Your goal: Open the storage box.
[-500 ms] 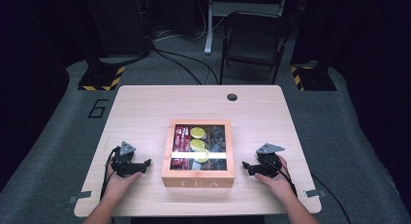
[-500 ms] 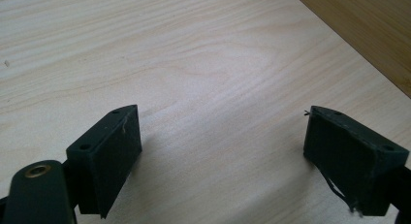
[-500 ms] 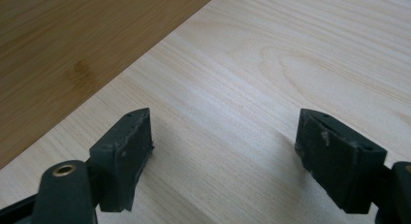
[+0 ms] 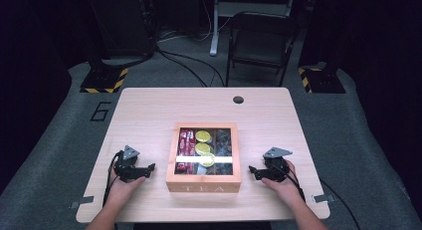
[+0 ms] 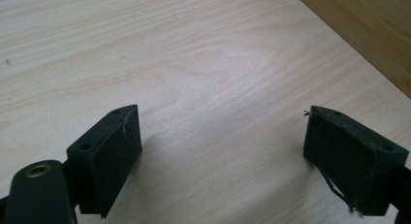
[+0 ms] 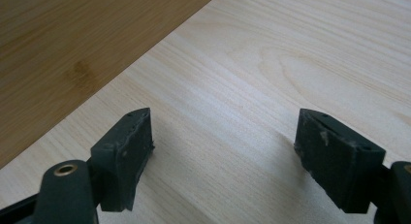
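With the tea box (image 4: 204, 158) at the table's (image 4: 149, 110) near middle and the left gripper (image 4: 149, 168) and right gripper (image 4: 254, 171) resting wide open and empty either side, an uneven squeeze risked skewing or sliding the box.

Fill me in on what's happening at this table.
A person sits at the wooden table with a tool in each hand. The left tool and right tool rest on either side of a wooden tea box, jaws open, holding nothing. The box is closed, with packets showing through its clear lid.
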Demonstrator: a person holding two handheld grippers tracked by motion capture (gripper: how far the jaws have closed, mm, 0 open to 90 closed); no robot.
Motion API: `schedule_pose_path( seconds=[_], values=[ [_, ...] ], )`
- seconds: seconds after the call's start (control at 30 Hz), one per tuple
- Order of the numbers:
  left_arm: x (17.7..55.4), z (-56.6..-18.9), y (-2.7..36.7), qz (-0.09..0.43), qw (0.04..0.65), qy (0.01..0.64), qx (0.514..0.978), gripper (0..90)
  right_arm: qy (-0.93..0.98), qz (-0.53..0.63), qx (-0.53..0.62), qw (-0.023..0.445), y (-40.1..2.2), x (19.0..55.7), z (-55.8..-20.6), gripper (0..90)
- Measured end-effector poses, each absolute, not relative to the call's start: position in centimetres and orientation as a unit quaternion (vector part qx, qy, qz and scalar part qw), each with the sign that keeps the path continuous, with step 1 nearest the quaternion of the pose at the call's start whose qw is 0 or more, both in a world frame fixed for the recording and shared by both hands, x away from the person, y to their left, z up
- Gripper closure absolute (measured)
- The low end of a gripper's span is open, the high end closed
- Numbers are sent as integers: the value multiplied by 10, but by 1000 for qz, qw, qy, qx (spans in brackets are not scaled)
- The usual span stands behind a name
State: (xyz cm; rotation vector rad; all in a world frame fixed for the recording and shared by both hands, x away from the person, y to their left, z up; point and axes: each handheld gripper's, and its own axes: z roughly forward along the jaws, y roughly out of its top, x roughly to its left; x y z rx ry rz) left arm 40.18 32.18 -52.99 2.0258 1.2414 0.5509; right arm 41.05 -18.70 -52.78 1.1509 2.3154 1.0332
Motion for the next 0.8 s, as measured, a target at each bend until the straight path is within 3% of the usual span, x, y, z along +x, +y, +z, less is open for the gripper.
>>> schedule_pose_path(
  seconds=[0.33, 0.43, 0.8],
  values=[
    [400, -529, 321, 212, 345, 482, 777, 170, 819, 362, 410, 176, -190, 410, -524, 348],
    [399, -527, 322, 207, 343, 483, 779, 217, 823, 354, 409, 171, -190, 410, -522, 408],
    [391, -513, 322, 180, 368, 489, 770, 325, 813, 370, 421, 157, -192, 403, -509, 462]
  ],
)
